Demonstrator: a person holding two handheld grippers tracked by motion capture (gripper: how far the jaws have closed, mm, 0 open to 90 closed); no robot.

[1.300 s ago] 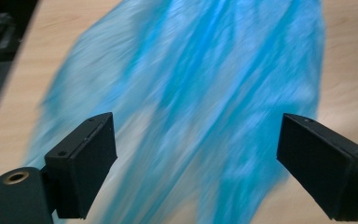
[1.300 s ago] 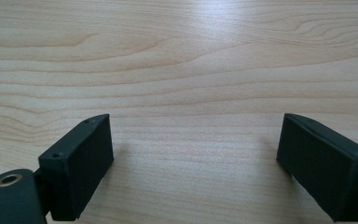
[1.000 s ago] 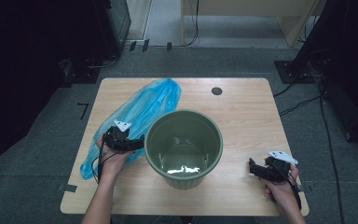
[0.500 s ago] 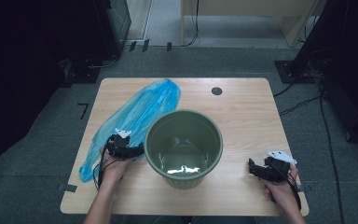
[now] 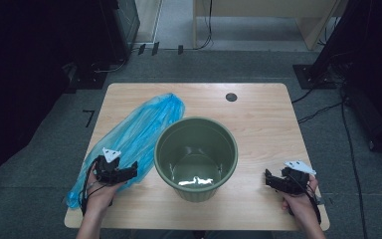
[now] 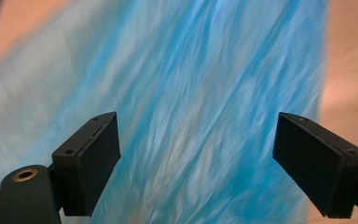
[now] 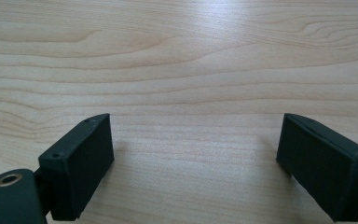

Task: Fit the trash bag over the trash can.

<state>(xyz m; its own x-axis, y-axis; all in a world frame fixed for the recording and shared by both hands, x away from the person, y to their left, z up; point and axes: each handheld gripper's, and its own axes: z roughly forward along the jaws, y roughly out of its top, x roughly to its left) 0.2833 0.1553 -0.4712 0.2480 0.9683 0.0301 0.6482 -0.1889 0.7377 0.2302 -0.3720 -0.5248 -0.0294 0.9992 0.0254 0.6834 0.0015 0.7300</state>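
Observation:
A blue plastic bag [image 5: 139,129] lies flat along the left half of the wooden table [image 5: 258,114], running from the far middle to the near left corner. A green bucket [image 5: 197,192] stands upright beside it at the table's middle. My left gripper [image 5: 131,172] hovers over the near part of the bag, pointing toward the bucket. In the left gripper view this gripper [image 6: 198,140] is open; its jaws have just been closing a little, and the bag [image 6: 205,70] lies blurred beyond them, not pinched. My right gripper [image 5: 269,180] rests at the near right, open over bare wood [image 7: 186,70].
The bucket has a shiny patch on its floor [image 5: 195,180]. A round cable hole [image 5: 231,97] sits near the table's far edge. Dark floor, cables and cabinet legs surround the table.
My left gripper has slid along the bag toward the near left of the table. The right gripper has stayed where it was.

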